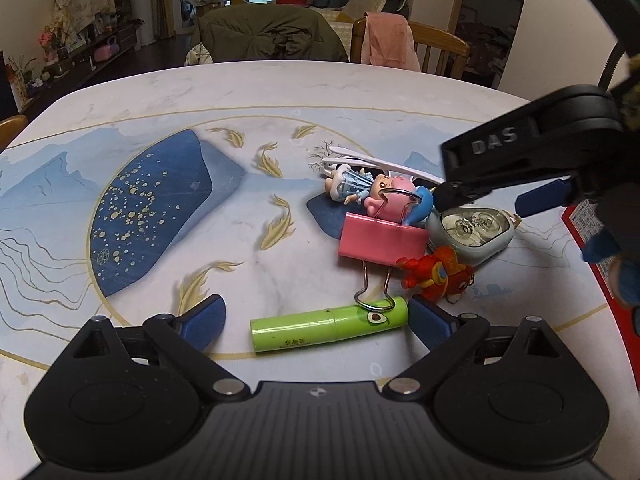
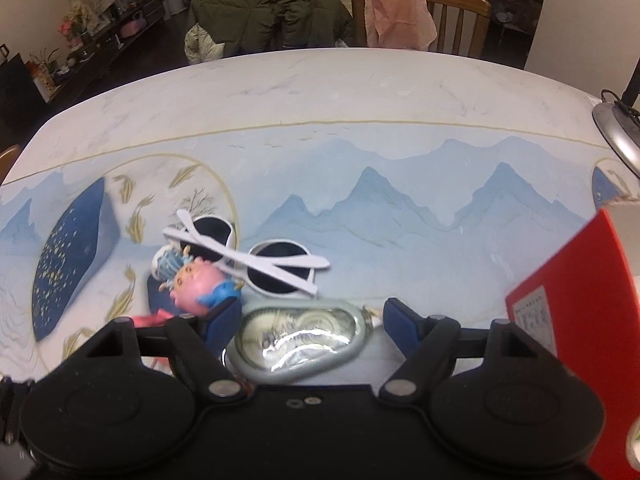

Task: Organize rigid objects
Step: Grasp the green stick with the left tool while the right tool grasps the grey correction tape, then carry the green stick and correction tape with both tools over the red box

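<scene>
At my left gripper (image 1: 316, 322), jaws spread wide, a lime-green plastic tube with an avocado face (image 1: 330, 329) lies crosswise between the blue pads, untouched. Just beyond it a large pink metal binder clip (image 1: 382, 240) rests one wire loop on the tube's cap, beside a red-and-orange toy figure (image 1: 436, 274). My right gripper (image 2: 310, 320) hangs with its jaws apart around a clear grey-rimmed correction-tape dispenser (image 2: 300, 338), pads not yet pressing. To take it cleanly, I judge I should centre the pads on its long flanks, close slowly and lift straight, sparing the pink pig-like figurine (image 2: 198, 286) at my left pad. Farther back lie white-framed sunglasses with dark lenses (image 2: 276, 268) on the painted marble-look tabletop (image 2: 360, 92). A red box (image 2: 580, 280) stands at right; its contents are hidden.
</scene>
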Motion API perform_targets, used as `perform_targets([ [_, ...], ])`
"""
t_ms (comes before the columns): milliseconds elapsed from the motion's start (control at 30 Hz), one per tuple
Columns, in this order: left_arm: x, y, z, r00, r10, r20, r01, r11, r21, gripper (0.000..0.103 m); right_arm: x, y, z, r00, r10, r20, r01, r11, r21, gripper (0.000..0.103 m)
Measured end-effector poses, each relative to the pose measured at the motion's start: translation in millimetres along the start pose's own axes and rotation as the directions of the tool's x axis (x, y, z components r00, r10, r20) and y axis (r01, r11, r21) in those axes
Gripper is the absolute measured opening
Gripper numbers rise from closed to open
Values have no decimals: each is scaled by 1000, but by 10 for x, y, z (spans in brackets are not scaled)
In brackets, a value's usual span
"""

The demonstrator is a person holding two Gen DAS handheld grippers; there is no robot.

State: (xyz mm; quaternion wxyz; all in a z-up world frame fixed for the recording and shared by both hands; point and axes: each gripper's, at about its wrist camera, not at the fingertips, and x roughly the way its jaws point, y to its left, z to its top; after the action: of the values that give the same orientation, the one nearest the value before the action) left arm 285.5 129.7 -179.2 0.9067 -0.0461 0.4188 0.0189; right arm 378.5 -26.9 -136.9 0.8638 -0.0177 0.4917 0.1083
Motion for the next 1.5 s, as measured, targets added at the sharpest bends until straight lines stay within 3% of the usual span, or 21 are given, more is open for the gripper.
perform_targets([
  [133, 0, -11, -2, 1000, 5, -1, -5, 1000, 0, 97, 60, 38, -2, 1000, -17, 6, 17, 1000, -19, 83],
  [367, -57, 15, -2, 1000, 4, 2, -4, 1000, -5, 82, 66, 56, -81, 999, -34, 15, 35, 994, -101, 84],
  [600, -113, 67, -43, 1000, -23, -12, 23, 1000, 11, 82, -1, -20, -278, 998, -1, -61, -7, 992, -122, 74],
  [800, -188, 114, -106, 998, -51, -24, 52, 998, 21, 82, -156, -23, -517, 998, 21, -65, -31, 986, -161, 73],
  [1067, -315, 192, -204, 995, -93, -47, 94, 996, 13, 81, -363, -35, -812, 996, 41, -77, -51, 991, -127, 73],
  [1500, -697, 97, -160, 986, -160, -35, 161, 987, 26, 81, -976, -111, -1015, 996, 91, -18, -93, 990, -109, 73],
])
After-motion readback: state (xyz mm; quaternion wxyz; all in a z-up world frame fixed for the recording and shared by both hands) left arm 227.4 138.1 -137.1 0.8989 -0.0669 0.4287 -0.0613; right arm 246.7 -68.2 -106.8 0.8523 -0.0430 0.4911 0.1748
